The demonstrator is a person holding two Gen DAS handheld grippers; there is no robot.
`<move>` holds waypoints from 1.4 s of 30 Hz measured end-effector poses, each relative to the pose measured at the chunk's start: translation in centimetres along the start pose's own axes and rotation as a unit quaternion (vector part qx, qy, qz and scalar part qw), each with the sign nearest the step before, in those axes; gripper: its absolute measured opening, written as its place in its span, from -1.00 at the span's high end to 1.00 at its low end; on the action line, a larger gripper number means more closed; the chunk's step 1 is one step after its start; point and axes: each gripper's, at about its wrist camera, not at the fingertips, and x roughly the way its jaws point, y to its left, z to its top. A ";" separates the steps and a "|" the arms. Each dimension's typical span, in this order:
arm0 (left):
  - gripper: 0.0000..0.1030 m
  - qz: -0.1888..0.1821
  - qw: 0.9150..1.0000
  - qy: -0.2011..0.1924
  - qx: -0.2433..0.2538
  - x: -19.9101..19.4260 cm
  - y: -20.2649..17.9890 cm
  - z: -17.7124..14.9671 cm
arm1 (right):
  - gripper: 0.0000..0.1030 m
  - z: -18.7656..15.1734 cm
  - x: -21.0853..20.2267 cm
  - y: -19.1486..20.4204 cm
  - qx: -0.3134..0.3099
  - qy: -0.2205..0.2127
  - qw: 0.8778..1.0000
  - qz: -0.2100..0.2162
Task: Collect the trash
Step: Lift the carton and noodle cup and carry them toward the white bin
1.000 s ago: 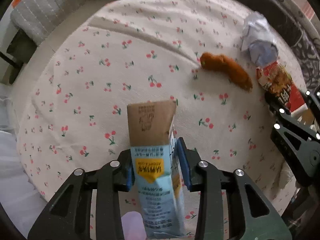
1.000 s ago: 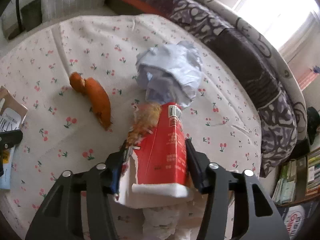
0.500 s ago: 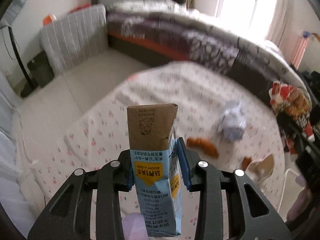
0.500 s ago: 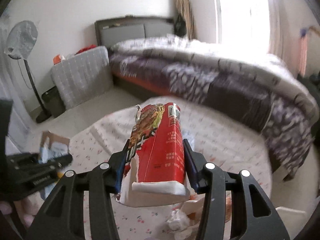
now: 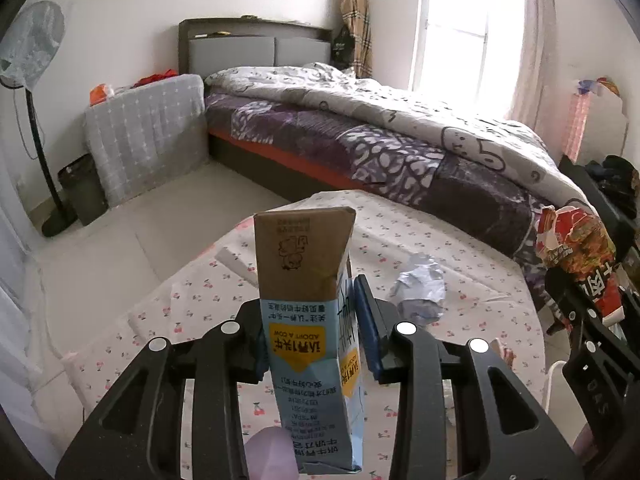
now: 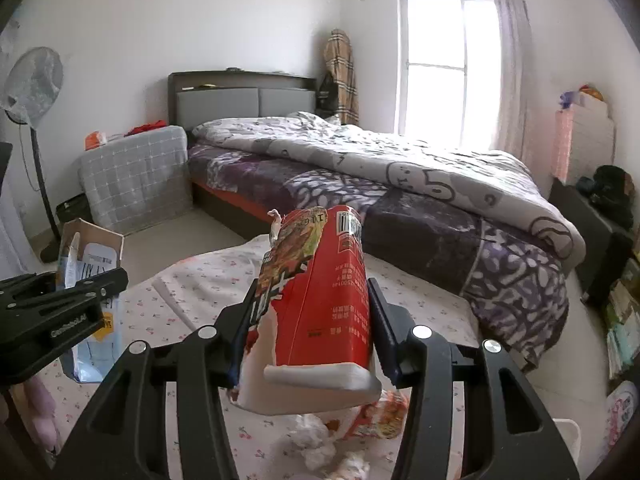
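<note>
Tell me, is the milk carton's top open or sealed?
Open. The right wrist view shows the milk carton with its brown top flaps spread apart and a hollow inside; whether liquid remains cannot be told.

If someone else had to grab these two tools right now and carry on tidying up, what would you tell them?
Left hand-held gripper: shut on the blue and brown milk carton, held up off the cherry-print cloth.
Right hand-held gripper: shut on the torn red noodle cup, also held up.
On the cloth: a crumpled paper ball; below the right gripper, white paper scraps and a piece of red wrapper.
Done: two pieces picked up.
Left: drop both into a bin, perhaps the dark one beside the fan, then gather the rest.
</note>
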 end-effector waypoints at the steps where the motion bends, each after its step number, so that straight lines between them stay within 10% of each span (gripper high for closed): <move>1: 0.33 -0.001 1.000 -0.002 0.001 -0.1 -0.4 0.0 | 0.03 0.0 -0.2 -0.4 0.002 0.000 1.000 -0.002; 42: 0.33 -0.112 0.987 -0.010 0.119 -2.3 -15.9 -4.1 | 0.00 -2.1 -6.5 -14.7 0.073 0.022 0.986 -0.150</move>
